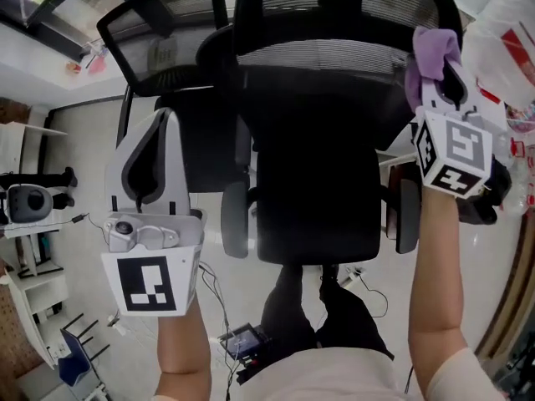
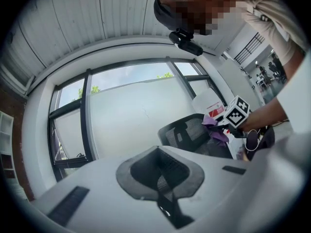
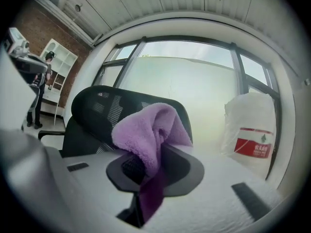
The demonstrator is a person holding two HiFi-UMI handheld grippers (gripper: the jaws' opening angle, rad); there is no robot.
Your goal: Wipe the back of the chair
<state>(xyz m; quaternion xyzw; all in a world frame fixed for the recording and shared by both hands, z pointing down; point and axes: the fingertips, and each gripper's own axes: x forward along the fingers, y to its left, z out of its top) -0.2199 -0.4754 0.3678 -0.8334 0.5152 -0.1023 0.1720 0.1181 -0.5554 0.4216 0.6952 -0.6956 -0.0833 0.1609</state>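
A black mesh office chair (image 1: 334, 23) stands in front of me, its backrest at the top of the head view and its seat (image 1: 313, 182) below. My right gripper (image 1: 439, 65) is shut on a purple cloth (image 1: 430, 53) at the backrest's upper right edge; whether the cloth touches the mesh I cannot tell. In the right gripper view the cloth (image 3: 148, 135) bulges out of the jaws of that gripper (image 3: 153, 166). My left gripper (image 1: 165, 115) hangs left of the chair, shut and holding nothing. Its own view shows the left gripper (image 2: 159, 171), the chair (image 2: 187, 132) and the cloth (image 2: 216, 130).
A second black mesh chair (image 1: 163, 32) stands at the back left. A white plastic bag with red print (image 1: 501, 48) sits to the right. White shelving (image 1: 25, 215) lines the left side. Cables and a small device (image 1: 242, 341) lie on the floor near my legs.
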